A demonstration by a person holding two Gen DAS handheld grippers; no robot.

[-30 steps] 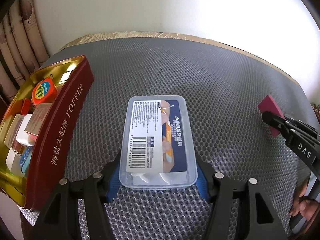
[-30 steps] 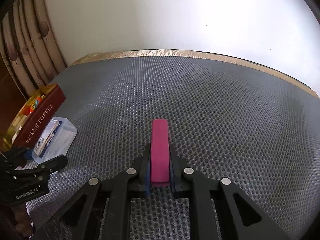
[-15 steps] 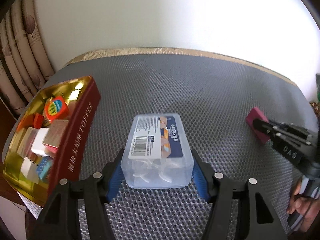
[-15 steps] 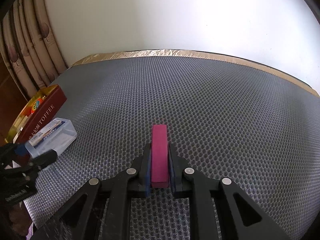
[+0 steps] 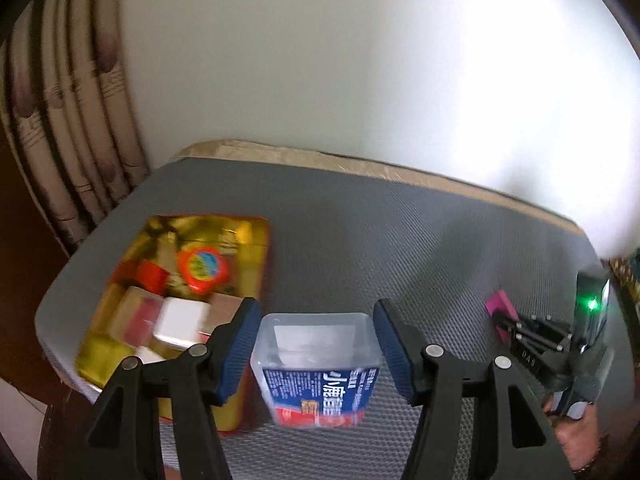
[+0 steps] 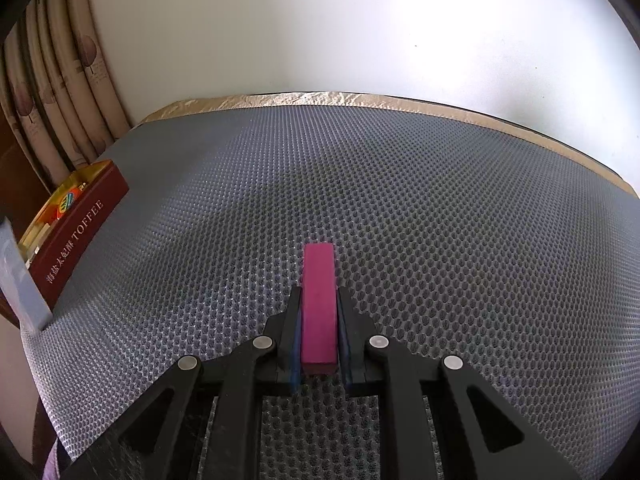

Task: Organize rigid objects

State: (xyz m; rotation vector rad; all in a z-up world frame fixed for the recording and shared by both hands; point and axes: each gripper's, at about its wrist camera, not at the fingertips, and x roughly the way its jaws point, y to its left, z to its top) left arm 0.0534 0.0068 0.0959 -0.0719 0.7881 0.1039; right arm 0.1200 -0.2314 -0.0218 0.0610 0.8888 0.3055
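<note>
A grey honeycomb-mesh mat (image 6: pixel 400 216) covers the work surface, edged at the far side by a tan strip (image 6: pixel 320 100) that meets a plain white wall (image 6: pixel 320 32); patterned beige curtains (image 6: pixel 60 88) hang at the far left corner; taking the toffee tin (image 5: pixel 256 264) as landmark, it is one open tin, gold inside and dark red outside, lettered TOFFEE on its long side, lying at the left edge of the mat; inside it lie several small items, blurred in the left wrist view, among them one round orange disc (image 5: pixel 202 266), one red block (image 5: pixel 146 276) and one white block (image 5: pixel 180 320); the rest cannot be counted; just right of the tin's near end is one clear plastic box (image 5: pixel 316 360) with a blue and red label, tipped up on end between the blue pads (image 5: pixel 236 348) of the left gripper (image 5: pixel 316 352); the fingers stand spread with narrow gaps on both sides of the box, and whether it touches the mat cannot be told; well to the right of the tin, one magenta block (image 6: pixel 318 304) is pinched on its long sides by the right gripper (image 6: pixel 318 332), its far end projecting forward over the mat; two grippers in all, each black.
</note>
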